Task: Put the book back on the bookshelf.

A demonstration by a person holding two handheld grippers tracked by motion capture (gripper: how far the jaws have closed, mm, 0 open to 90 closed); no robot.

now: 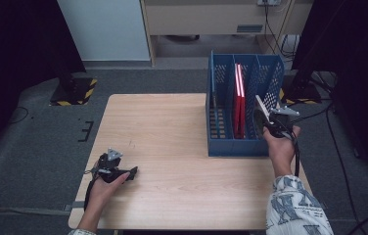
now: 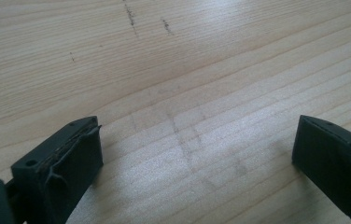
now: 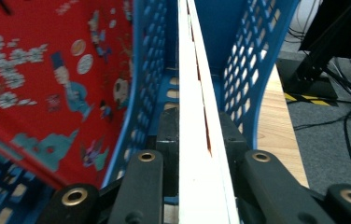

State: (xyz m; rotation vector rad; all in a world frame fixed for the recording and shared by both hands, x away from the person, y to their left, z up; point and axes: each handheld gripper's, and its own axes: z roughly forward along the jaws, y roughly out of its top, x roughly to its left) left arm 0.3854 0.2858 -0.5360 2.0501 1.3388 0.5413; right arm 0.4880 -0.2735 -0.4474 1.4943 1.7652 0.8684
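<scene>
The right hand-held gripper (image 1: 265,119) is clamped on a thin book (image 3: 197,121), its two black jaws pressed flat against the white page edges on either side, as the right gripper view shows. In the high view this book (image 1: 261,106) is held on edge, tilted, over the rightmost compartment of a blue perforated file rack (image 1: 226,147) that stands at the right side of the tabletop (image 1: 172,127). Just left of the held book, in the middle compartment, a red book (image 1: 239,98) stands upright; in the right gripper view its cover (image 3: 47,79) shows a printed pattern of small figures and flowers behind the blue divider wall (image 3: 148,70). The left hand-held gripper (image 1: 132,172) lies low at the near left of the tabletop, well apart from the rack, held by the person's left hand (image 1: 104,188). In the left gripper view its jaws stand wide apart with bare wood (image 2: 187,93) between them and nothing gripped.
</scene>
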